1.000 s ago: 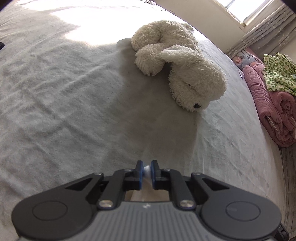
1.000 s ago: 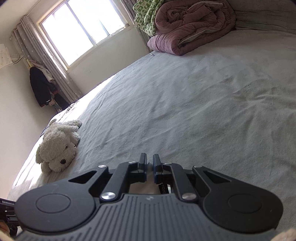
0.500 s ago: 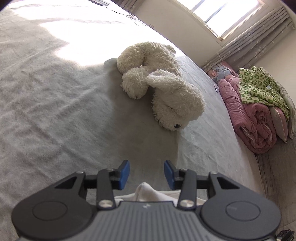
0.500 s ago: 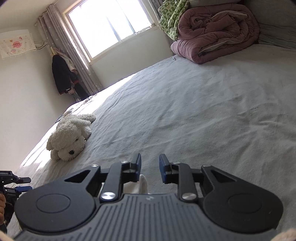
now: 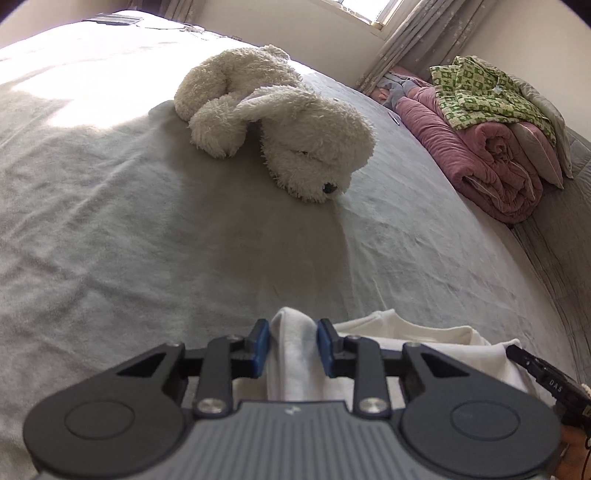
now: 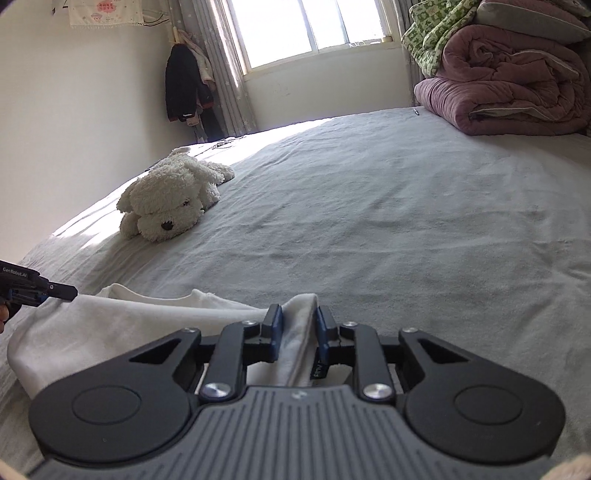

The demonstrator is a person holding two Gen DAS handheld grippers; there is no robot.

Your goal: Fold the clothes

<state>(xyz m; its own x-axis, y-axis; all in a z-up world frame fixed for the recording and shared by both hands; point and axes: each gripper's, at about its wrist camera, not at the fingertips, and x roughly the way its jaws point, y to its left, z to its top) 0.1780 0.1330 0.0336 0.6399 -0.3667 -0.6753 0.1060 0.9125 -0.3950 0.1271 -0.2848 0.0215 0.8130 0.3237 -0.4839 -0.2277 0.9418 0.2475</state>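
Note:
A white garment [image 5: 424, 339] lies on the grey bedsheet [image 5: 147, 258] right under both grippers. My left gripper [image 5: 293, 332] has a raised fold of this cloth filling the gap between its blue pads, and its jaws are closing on it. In the right wrist view the garment [image 6: 129, 325] spreads out to the left. My right gripper [image 6: 299, 325] holds another upright fold between its closing pads. Each view catches the other gripper at its edge: the right gripper [image 5: 546, 376], the left gripper [image 6: 37, 288].
A white plush dog [image 5: 288, 136] lies on the bed ahead of the left gripper. A rolled pink quilt [image 6: 509, 92] with a green patterned cloth [image 5: 487, 92] on top sits at the bed's far end. A dark coat [image 6: 184, 88] hangs beside the window [image 6: 306, 29].
Both grippers went from shut to wide open half a second ago, then closed on thicker folds of the white garment. Both wrists rolled, and the garment now shows in both views.

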